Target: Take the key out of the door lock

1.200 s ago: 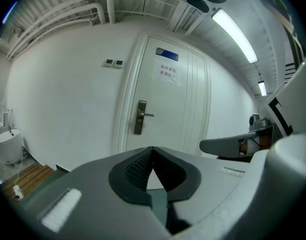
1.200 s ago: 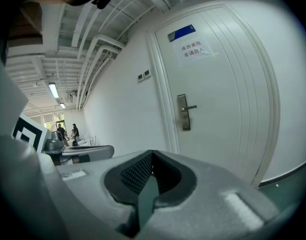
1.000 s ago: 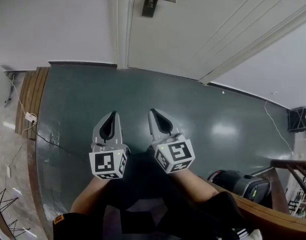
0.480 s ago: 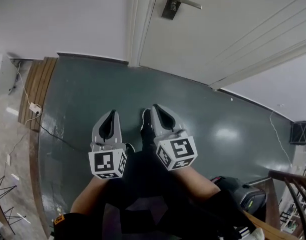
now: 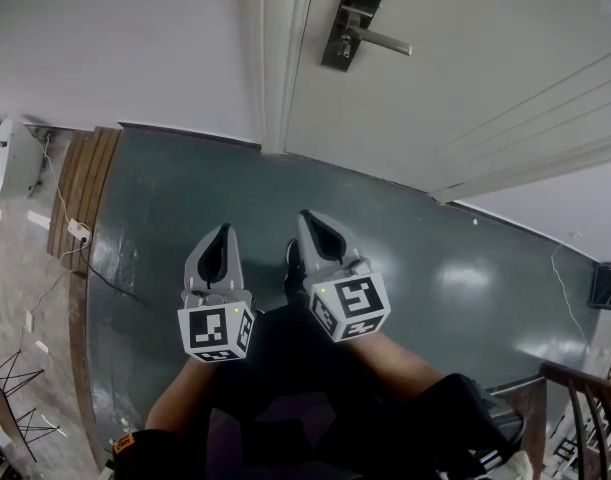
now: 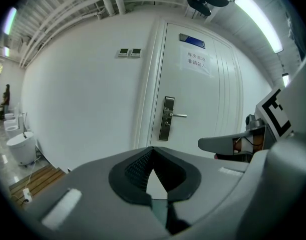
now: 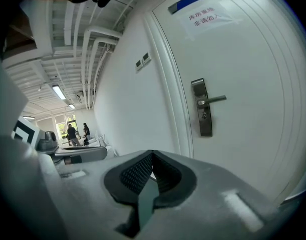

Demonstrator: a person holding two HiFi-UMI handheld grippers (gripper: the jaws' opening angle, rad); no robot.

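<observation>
The left gripper [image 5: 224, 228] and right gripper [image 5: 306, 217] are held side by side, well apart from the lock [image 5: 347, 20]; both are closed, with nothing gripped.

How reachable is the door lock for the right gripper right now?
Probably not yet. The right gripper, shut and empty, hangs well short of the door lock; only floor lies between, so a step closer looks unobstructed.

One left tool [image 5: 223, 233], one right tool [image 5: 310, 222], one door [image 5: 465, 68], one lever handle [image 5: 380, 40], two wall switches [image 6: 123, 52].
</observation>
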